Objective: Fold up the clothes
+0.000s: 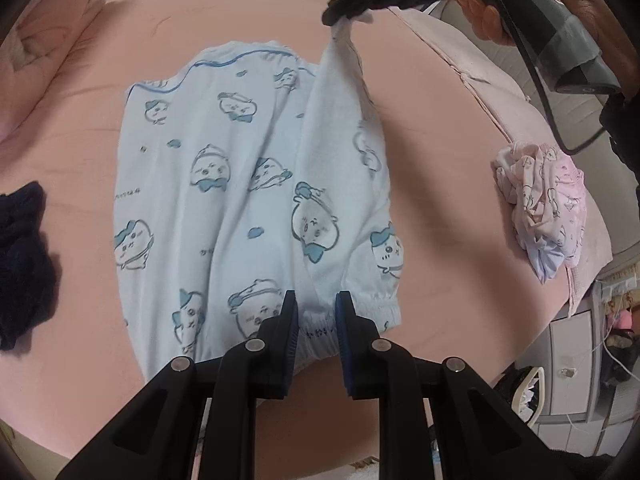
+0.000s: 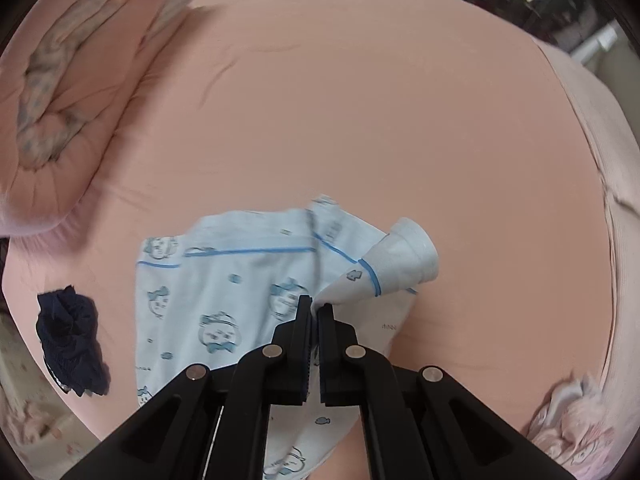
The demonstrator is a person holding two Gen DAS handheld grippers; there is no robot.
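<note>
Light blue pyjama pants [image 1: 224, 184] with a cartoon print lie spread on the pink bed sheet [image 1: 432, 120]. My left gripper [image 1: 316, 308] is shut on the gathered elastic band at their near end, pads pressing the bunched cloth. At the far end my right gripper [image 1: 340, 12] holds a leg end raised off the bed, so that leg hangs as a taut strip. In the right wrist view, the right gripper [image 2: 316, 308] is shut on a pinched corner of the pants [image 2: 240, 280], and a cuff with blue piping [image 2: 400, 256] flares out past the fingertips.
A dark navy garment [image 1: 24, 264] lies crumpled on the left of the bed [image 2: 72, 344]. A pink printed garment [image 1: 544, 208] is heaped near the right edge. A folded pink quilt [image 2: 80, 92] sits at the far left. A hand [image 1: 480, 8] grips the right tool.
</note>
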